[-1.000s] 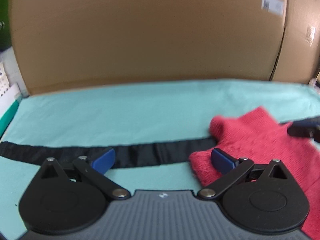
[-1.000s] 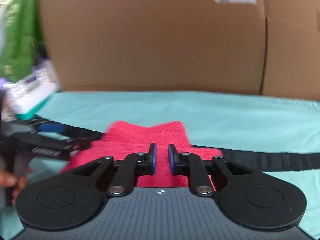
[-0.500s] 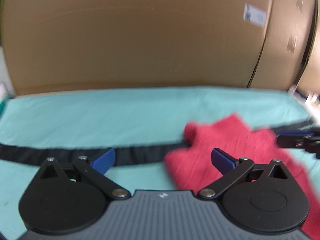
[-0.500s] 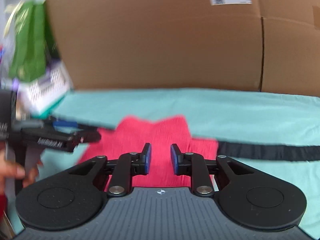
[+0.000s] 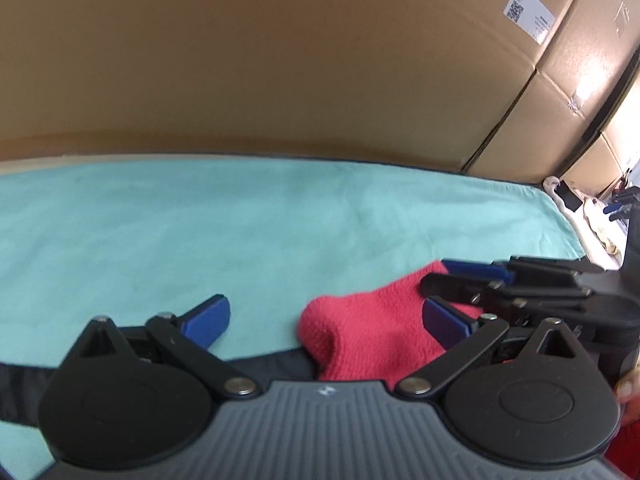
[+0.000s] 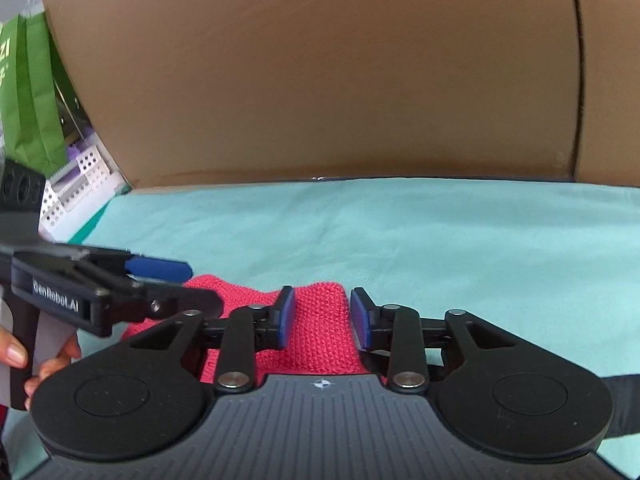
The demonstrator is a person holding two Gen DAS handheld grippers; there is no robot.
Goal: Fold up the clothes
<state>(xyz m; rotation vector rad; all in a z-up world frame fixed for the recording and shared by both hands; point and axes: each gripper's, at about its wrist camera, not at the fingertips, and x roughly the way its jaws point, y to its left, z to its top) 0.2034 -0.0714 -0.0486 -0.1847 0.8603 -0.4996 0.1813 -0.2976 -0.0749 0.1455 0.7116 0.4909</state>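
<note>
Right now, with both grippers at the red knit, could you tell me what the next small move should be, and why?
Probably ease the right gripper forward and close it on the red knit. Its jaws stand partly open with the knit's edge between them, not clamped. The left gripper is wide open beside the bunched cloth, so nothing holds the garment yet.

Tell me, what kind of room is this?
Probably a storage or spare room used for folding clothes. Big cardboard boxes stand stacked behind a table under a teal cloth, a red knitted garment lies on it, and a green bag sits off to one side.
</note>
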